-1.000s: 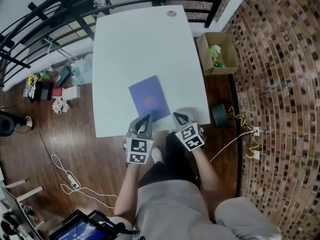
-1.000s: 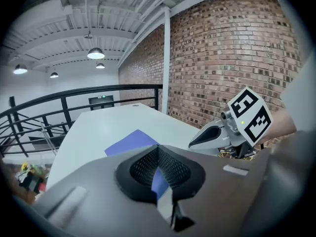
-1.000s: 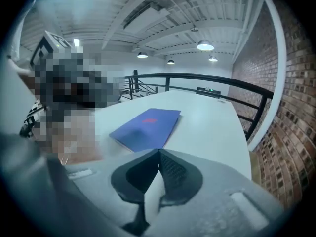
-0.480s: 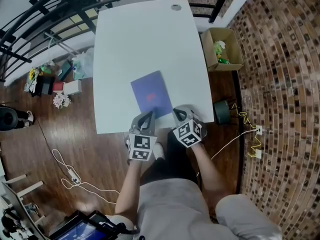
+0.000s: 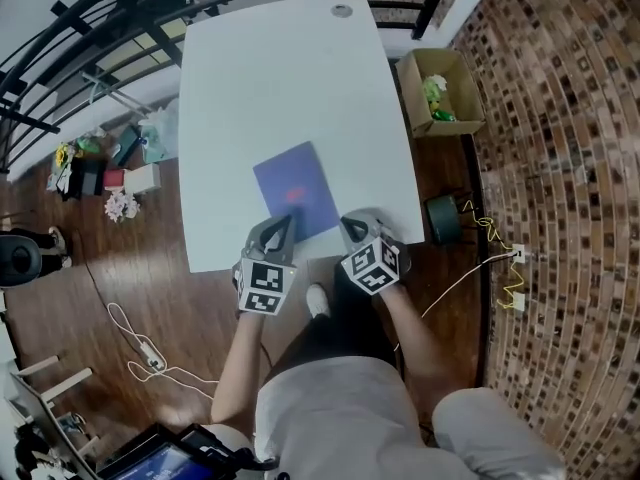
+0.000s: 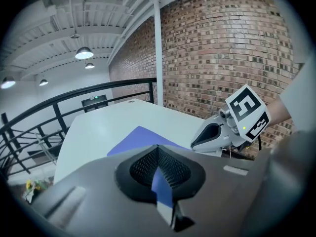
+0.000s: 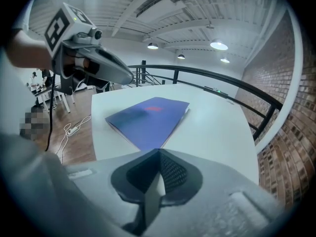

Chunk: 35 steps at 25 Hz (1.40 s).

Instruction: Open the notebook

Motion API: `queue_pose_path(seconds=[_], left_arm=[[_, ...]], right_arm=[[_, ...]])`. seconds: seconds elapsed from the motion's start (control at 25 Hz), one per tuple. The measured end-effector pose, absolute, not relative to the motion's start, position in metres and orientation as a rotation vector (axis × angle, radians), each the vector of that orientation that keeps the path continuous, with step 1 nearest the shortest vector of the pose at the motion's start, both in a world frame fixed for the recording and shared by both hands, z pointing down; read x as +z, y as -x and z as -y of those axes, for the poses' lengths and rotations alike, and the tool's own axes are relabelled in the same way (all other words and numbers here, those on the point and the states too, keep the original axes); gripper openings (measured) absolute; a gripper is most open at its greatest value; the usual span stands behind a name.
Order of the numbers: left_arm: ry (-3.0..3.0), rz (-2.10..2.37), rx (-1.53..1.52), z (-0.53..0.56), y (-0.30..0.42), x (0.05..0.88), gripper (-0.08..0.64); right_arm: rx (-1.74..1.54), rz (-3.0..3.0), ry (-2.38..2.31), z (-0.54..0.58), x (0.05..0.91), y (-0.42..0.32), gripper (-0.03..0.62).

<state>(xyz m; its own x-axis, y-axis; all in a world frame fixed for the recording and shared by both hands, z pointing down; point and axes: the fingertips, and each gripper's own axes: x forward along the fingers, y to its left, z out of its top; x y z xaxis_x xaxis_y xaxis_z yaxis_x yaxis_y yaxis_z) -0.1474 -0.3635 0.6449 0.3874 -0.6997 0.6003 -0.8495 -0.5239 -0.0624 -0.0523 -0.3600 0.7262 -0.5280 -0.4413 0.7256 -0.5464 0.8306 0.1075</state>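
A closed blue notebook (image 5: pixel 295 193) with a small red mark on its cover lies flat near the front edge of the white table (image 5: pixel 290 78). My left gripper (image 5: pixel 285 224) is shut and empty, its tip at the notebook's near left corner; whether it touches I cannot tell. My right gripper (image 5: pixel 351 227) is also shut and empty, just off the near right corner. In the left gripper view the notebook (image 6: pixel 140 136) lies past the closed jaws (image 6: pixel 157 149), with the right gripper (image 6: pixel 217 132) beside it. The right gripper view shows the notebook (image 7: pixel 148 113) ahead of its closed jaws (image 7: pixel 159 153).
A cardboard box (image 5: pixel 440 93) with bits inside stands on the wood floor right of the table, with a dark round bin (image 5: pixel 442 220) and cables near it. A black railing (image 5: pixel 90 23) runs along the far left. Small clutter (image 5: pixel 100 173) lies on the floor at left.
Both grippers have crept slightly closer to the notebook's near edge and rolled a little. The notebook has stayed closed and in place.
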Motion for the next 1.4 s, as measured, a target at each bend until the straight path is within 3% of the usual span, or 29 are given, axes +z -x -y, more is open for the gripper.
queue_pose_path(seconds=[0.48, 0.56, 0.76, 0.92, 1.08, 1.4], left_arm=[[-2.645, 1.028, 1.183, 0.444, 0.134, 0.642, 0.022], [-2.624, 0.968, 1.172, 0.456, 0.128, 0.651, 0.128], [-2.549, 0.892, 1.148, 0.485, 0.114, 0.672, 0.269], [-2.473, 0.789, 1.118, 0.501, 0.102, 0.685, 0.47], [-2.401, 0.647, 1.155, 0.505, 0.096, 0.702, 0.52], [-2.349, 0.505, 1.283, 0.506, 0.095, 0.722, 0.502]], right_arm=[[0.174, 2.239, -0.592, 0.358, 0.726, 0.055, -0.015], [0.177, 2.243, -0.581, 0.358, 0.726, 0.055, -0.015], [0.187, 2.246, -0.571, 0.357, 0.726, 0.056, -0.015], [0.193, 2.249, -0.563, 0.357, 0.726, 0.056, -0.015], [0.199, 2.251, -0.561, 0.356, 0.726, 0.056, -0.015], [0.214, 2.254, -0.554, 0.356, 0.726, 0.056, -0.015]])
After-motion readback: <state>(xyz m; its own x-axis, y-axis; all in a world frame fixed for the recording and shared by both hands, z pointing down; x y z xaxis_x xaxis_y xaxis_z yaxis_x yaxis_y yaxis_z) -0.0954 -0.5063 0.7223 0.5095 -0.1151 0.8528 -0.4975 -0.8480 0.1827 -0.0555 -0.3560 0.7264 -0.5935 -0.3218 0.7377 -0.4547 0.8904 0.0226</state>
